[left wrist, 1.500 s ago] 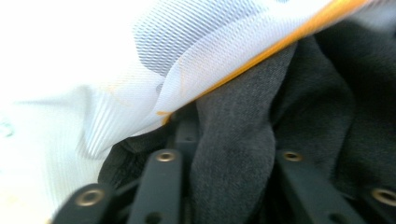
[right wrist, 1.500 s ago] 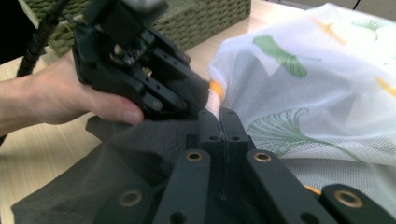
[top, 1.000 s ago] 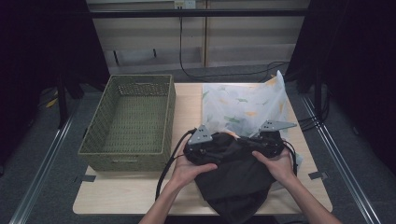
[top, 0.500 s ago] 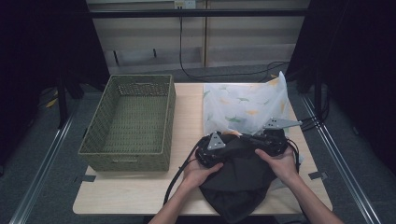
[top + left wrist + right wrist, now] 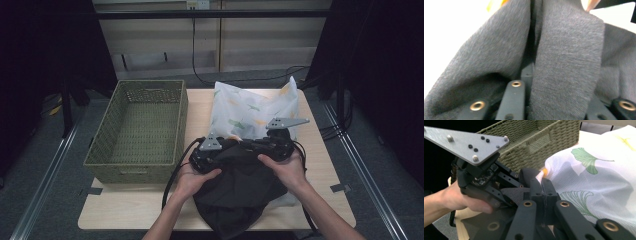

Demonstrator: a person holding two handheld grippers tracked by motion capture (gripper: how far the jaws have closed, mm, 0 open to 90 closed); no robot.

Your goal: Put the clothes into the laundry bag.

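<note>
Dark grey cloth (image 5: 240, 192), soft and rumpled, lies at the table's (image 5: 125, 212) near edge, overlapping a white leaf-print bag (image 5: 252, 112). Left gripper (image 5: 212, 152), jaws just closing, pinches a fold; right gripper (image 5: 275, 142) clamps the top hem.

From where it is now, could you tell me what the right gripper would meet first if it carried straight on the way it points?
Probably the left gripper, just ahead across the dark cloth that both pinch; the wicker basket lies beyond it. Depth is hard to judge.
</note>
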